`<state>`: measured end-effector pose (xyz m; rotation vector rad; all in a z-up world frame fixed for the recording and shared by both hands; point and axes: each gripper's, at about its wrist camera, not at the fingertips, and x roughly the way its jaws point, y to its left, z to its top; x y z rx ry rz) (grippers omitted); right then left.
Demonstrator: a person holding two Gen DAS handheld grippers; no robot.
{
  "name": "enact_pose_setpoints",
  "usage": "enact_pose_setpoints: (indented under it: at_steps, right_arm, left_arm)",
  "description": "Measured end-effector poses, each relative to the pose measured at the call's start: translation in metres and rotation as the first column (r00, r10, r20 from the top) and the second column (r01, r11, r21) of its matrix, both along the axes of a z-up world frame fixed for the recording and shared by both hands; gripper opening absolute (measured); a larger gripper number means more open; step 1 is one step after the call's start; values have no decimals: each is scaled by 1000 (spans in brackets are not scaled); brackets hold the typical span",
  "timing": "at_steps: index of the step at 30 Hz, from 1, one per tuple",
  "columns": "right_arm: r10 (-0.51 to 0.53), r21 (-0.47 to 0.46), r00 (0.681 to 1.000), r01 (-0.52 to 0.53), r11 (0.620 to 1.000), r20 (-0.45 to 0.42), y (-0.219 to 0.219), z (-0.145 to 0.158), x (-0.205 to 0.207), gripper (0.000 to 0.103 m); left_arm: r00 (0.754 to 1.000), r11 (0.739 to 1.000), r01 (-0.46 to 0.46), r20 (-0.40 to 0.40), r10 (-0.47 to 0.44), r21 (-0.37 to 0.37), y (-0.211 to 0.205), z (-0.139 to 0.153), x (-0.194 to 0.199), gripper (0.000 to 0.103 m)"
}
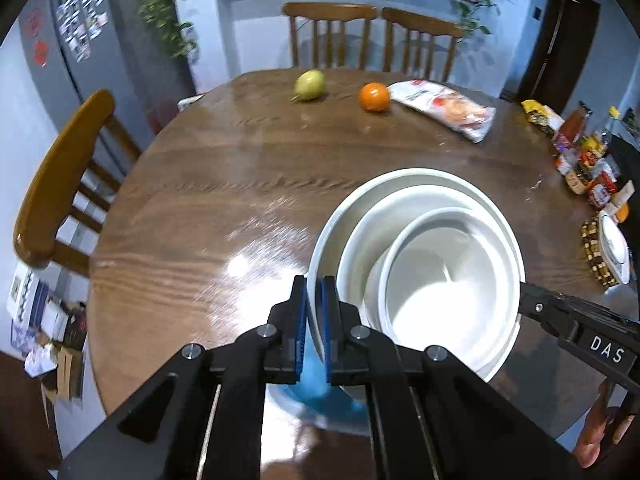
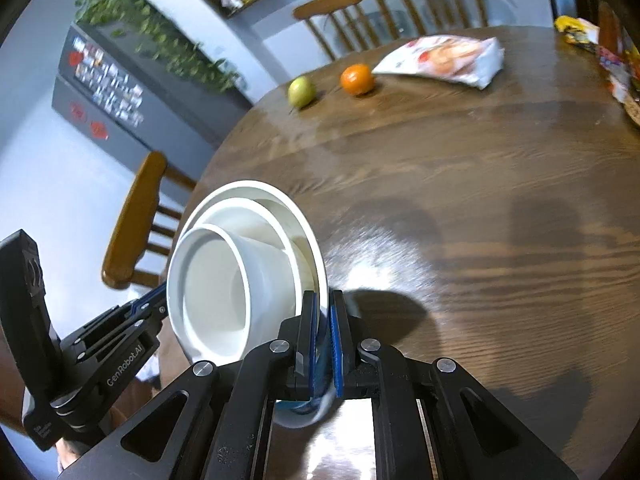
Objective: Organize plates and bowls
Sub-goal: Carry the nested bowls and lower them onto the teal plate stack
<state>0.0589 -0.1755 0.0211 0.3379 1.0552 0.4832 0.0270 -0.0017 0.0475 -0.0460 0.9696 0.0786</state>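
A stack of white dishes is held above the round wooden table (image 1: pixel 208 200): a large outer plate (image 1: pixel 400 178) with a bowl (image 1: pixel 460 196) in it and a small bowl (image 1: pixel 436 276) innermost. My left gripper (image 1: pixel 314 312) is shut on the plate's left rim. My right gripper (image 2: pixel 325 328) is shut on the plate's opposite rim (image 2: pixel 320 256); its body also shows in the left wrist view (image 1: pixel 576 320). In the right wrist view the stack tilts, with the small bowl (image 2: pixel 224 292) toward the left gripper (image 2: pixel 152 308).
A green pear (image 1: pixel 309 85), an orange (image 1: pixel 374 97) and a snack bag (image 1: pixel 444 108) lie at the table's far side. Bottles and jars (image 1: pixel 588 160) and a white dish on a woven mat (image 1: pixel 612 248) crowd the right edge. Wooden chairs (image 1: pixel 60 184) stand around the table.
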Motion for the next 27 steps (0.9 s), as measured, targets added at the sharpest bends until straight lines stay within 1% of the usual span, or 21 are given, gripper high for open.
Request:
enact_pose_setpoints:
  at_steps: [6,12,18,21,27]
  right_arm:
    - [32,-11,997,-33,999,-75,23,-26,-2,10]
    - [24,-43,991,-29,999,-129,30,-46,4,10]
    - [0,-40,991,-6,999,-131,29,-47,15,10]
    - [-13,-50,994,8,999,-108,30,-46,18,10]
    - [-41,-69,996,36,997,-79,27,-43,33,10]
  left_arm:
    - [995,999,-39,-89,37,-14,20,-28,-2,2]
    - [988,999,-41,-151,36,-31,25,-48,8,2]
    - [990,999,-30,-139,28,-13,25,-47,23,2]
    - [992,1000,-21,-121,20,-6,24,-47,29,2]
    - [994,1000,-15,-109,12,-25,21,-48,48,2]
